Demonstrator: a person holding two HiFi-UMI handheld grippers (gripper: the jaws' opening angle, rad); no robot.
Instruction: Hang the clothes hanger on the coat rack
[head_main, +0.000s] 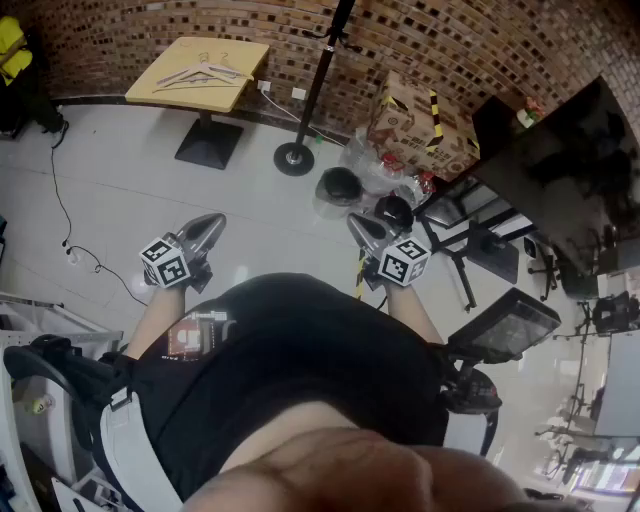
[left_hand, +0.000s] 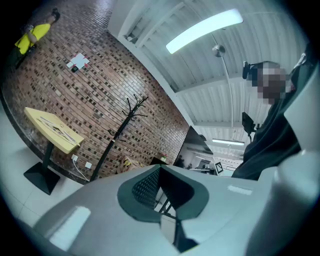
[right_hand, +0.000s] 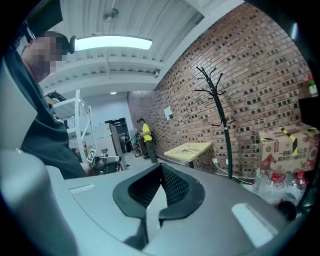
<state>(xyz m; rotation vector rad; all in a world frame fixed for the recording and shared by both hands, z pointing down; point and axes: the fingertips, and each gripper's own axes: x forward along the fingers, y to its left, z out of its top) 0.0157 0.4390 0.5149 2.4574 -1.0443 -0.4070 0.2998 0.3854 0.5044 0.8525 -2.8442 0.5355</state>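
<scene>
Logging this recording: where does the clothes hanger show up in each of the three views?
Head view: clothes hanger lies on the yellow table, upper left.
Left gripper view: on that table, at the left.
Right gripper view: small, on the table, right of centre.
Shared landmark: the black coat rack next to the table.
</scene>
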